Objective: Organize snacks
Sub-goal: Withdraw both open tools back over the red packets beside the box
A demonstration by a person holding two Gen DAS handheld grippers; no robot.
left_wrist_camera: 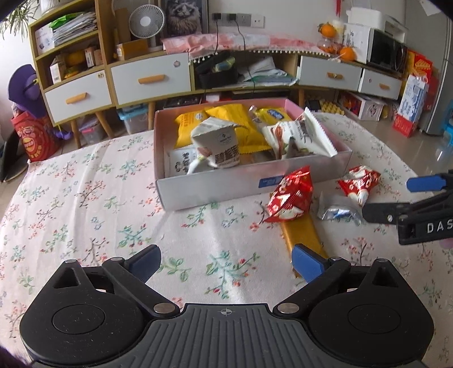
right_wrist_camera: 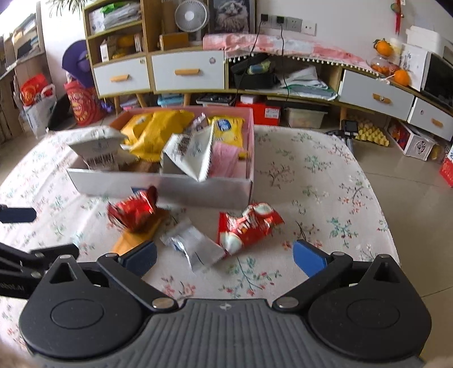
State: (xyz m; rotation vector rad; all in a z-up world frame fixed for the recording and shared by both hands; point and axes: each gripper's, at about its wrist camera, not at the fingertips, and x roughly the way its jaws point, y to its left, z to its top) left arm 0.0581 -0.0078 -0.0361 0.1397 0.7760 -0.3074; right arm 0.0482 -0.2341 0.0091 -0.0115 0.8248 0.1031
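A white cardboard box [left_wrist_camera: 215,189] [right_wrist_camera: 181,189] with a pink lining stands on the floral cloth and holds several yellow and white snack bags. In front of it lie a red packet [left_wrist_camera: 288,198] [right_wrist_camera: 133,212] resting on an orange bar [left_wrist_camera: 303,235] [right_wrist_camera: 133,240], a silver packet [left_wrist_camera: 337,211] [right_wrist_camera: 192,243] and a second red packet [left_wrist_camera: 358,181] [right_wrist_camera: 246,226]. My left gripper [left_wrist_camera: 226,261] [right_wrist_camera: 34,233] is open over bare cloth, its right pad over the bar's near end. My right gripper [right_wrist_camera: 225,259] [left_wrist_camera: 396,198] is open, the silver packet's near end between its pads, untouched.
The table's right edge [right_wrist_camera: 379,198] drops to a tiled floor. Behind the table stands a low cabinet with drawers [left_wrist_camera: 150,79], a fan [left_wrist_camera: 145,21] and shelves. Boxes and bags crowd the floor below it. Bare cloth lies left of the box [left_wrist_camera: 85,184].
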